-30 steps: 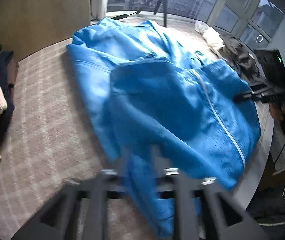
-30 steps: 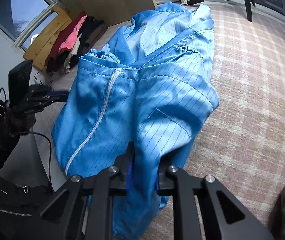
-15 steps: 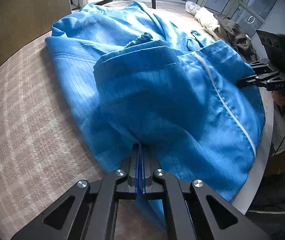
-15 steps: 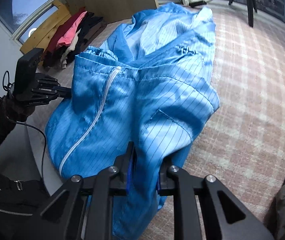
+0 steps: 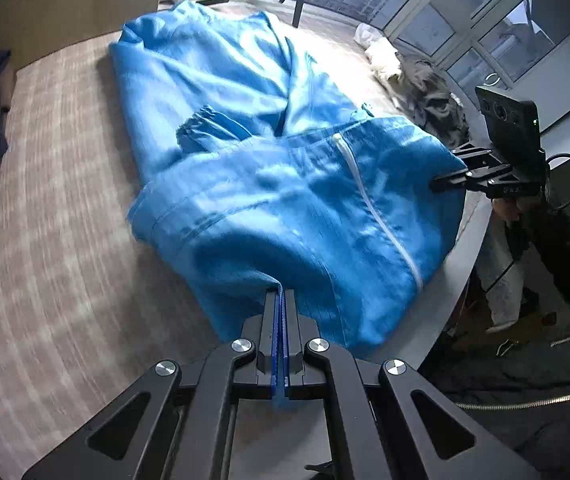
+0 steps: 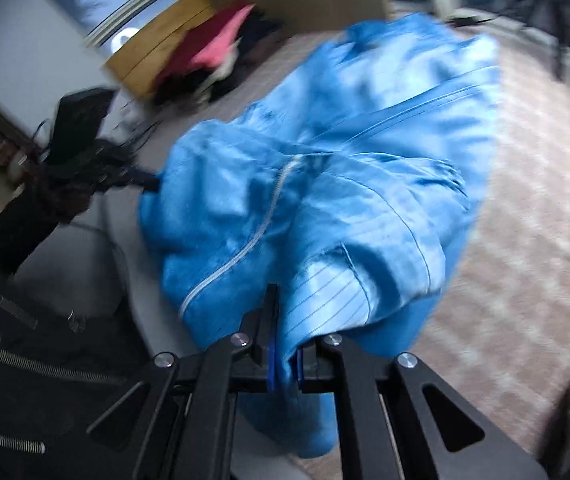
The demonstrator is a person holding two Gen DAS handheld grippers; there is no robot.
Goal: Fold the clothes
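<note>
On the checked tablecloth (image 5: pixel 57 216), left gripper (image 5: pixel 284 316) and right gripper (image 6: pixel 285 344) each clamp the blue zip jacket's (image 5: pixel 285 208) near hem (fold underway); next, carry it toward the collar.

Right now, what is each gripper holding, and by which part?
Both hold the blue jacket. The left gripper pinches its near hem edge; the right gripper clamps bunched fabric at the near edge beside the pocket.
</note>
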